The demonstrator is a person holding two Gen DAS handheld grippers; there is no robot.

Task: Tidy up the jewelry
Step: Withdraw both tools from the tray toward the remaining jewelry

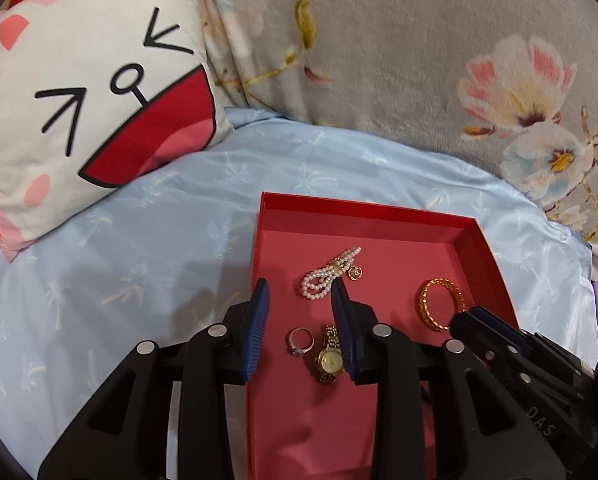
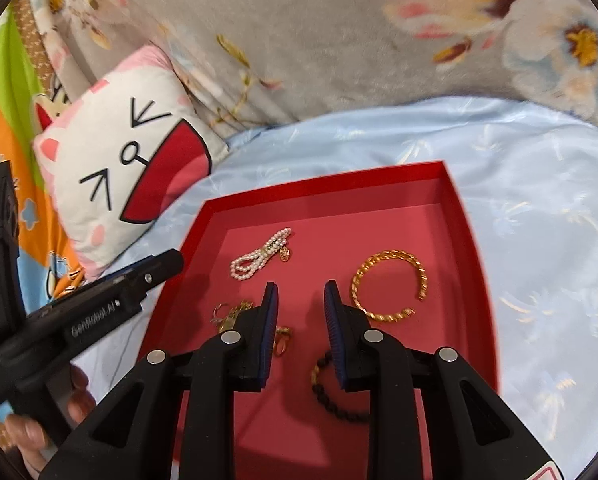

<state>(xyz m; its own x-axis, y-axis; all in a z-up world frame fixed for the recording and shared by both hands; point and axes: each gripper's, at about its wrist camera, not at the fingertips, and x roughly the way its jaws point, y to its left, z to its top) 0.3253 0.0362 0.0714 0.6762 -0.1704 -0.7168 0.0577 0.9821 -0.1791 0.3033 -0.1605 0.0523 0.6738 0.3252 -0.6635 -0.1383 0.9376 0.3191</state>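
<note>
While both grippers hang over the red tray on the blue bedsheet, neither holds anything. Left gripper: jaws spread, above the ring and gold watch. Right gripper: jaws spread, empty, over bare tray floor. Pearl bracelet lies toward the tray's far side, gold bangle just right of the right jaws, dark bead bracelet partly hidden under them. Cat pillow sits far left.
</note>
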